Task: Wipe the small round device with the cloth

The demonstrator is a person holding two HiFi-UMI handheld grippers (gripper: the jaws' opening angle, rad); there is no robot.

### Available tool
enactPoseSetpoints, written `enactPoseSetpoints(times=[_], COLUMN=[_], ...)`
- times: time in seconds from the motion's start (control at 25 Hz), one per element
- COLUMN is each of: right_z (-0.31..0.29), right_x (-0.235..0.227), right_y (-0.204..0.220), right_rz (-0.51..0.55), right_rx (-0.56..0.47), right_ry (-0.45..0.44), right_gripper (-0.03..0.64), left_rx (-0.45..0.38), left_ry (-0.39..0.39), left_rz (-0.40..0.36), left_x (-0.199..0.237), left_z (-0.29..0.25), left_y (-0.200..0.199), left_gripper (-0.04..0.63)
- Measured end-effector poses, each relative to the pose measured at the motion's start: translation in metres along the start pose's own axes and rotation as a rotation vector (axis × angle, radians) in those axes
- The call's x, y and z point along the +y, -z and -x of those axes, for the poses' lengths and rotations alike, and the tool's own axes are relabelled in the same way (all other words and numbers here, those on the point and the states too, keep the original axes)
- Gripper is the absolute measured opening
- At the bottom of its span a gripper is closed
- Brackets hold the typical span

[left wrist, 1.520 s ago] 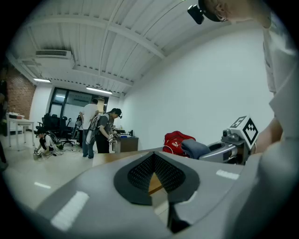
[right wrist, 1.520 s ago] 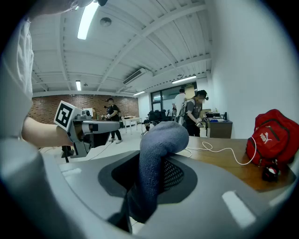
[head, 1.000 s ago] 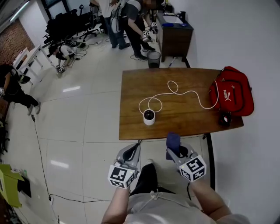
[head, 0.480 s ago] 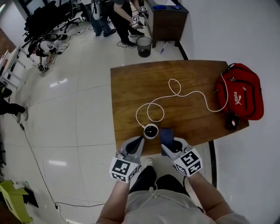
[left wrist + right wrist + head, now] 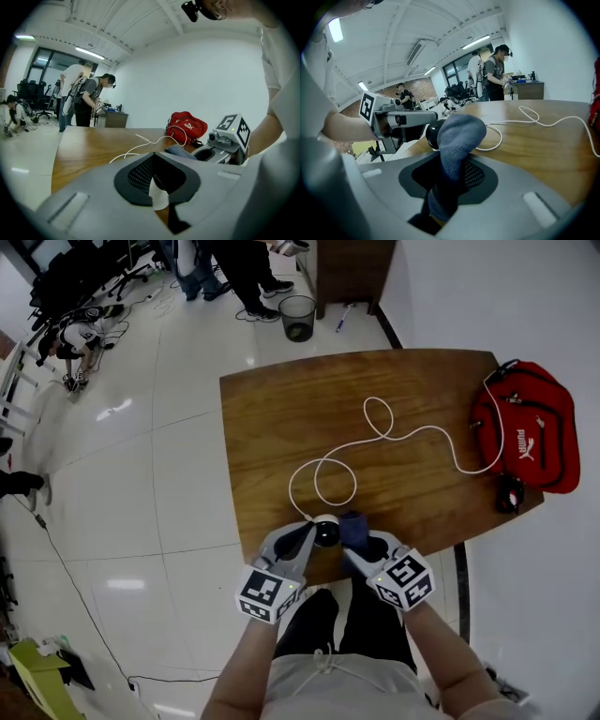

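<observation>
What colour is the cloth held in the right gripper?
Dark blue-grey cloth, clearest in the right gripper view.

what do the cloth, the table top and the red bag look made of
Cloth: blue, soft terry or microfibre, judging by its nubbly matte pile.
Table top: wood or veneer, with grain streaks and a slight sheen.
Red bag: likely synthetic fabric, with soft folds and a dull surface.

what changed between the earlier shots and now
Both grippers came forward to the table's near edge. The left gripper, shut, now sits by the small round device, and the right gripper holds its clamped blue cloth beside it. Device and red bag stayed put.
</observation>
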State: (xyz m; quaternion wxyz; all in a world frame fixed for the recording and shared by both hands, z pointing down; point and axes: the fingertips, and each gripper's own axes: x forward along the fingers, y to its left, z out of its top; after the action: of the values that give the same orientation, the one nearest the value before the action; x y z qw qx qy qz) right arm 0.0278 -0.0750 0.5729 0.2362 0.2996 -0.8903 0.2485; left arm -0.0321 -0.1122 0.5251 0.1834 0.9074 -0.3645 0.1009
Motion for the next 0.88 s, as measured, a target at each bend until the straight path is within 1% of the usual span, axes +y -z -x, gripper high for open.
enactPoseSetpoints(times=[0.16, 0.32, 0.48, 0.6, 0.72, 0.8, 0.88], right_z=[-0.007, -0.018, -0.024, -0.023, -0.011, 0.002, 0.015], right_x=[0.0, -0.001, -0.005, -0.006, -0.011, -0.013, -0.012], right_y=[0.011, 0.03, 0.046, 0.054, 0.047, 0.025, -0.01], right_rz=[-0.058, -0.114, -0.152, -0.17, -0.162, -0.138, -0.11], right_rx=[0.025, 0.108, 0.203, 0.227, 0.203, 0.138, 0.042], right_ry=[-0.04, -0.072, -0.08, -0.087, -0.072, -0.071, -0.106], right_gripper=[0.109, 0.11, 0.11, 0.11, 0.11, 0.11, 0.11], left_rx=[-0.011, -0.02, -0.019, -0.007, -0.025, -0.034, -0.03], left_ry=[0.022, 0.035, 0.023, 0.004, -0.007, -0.005, -0.004], left_rz=[0.027, 0.048, 0.044, 0.024, 0.023, 0.027, 0.031], left_x=[0.0, 0.001, 0.001, 0.003, 0.002, -0.001, -0.004], left_z=[0.0, -0.001, 0.0, 0.002, 0.007, 0.01, 0.011], left_y=[0.0, -0.001, 0.002, 0.007, 0.003, 0.0, -0.001], left_gripper=[0.006, 0.006, 0.006, 0.006, 0.006, 0.006, 0.006])
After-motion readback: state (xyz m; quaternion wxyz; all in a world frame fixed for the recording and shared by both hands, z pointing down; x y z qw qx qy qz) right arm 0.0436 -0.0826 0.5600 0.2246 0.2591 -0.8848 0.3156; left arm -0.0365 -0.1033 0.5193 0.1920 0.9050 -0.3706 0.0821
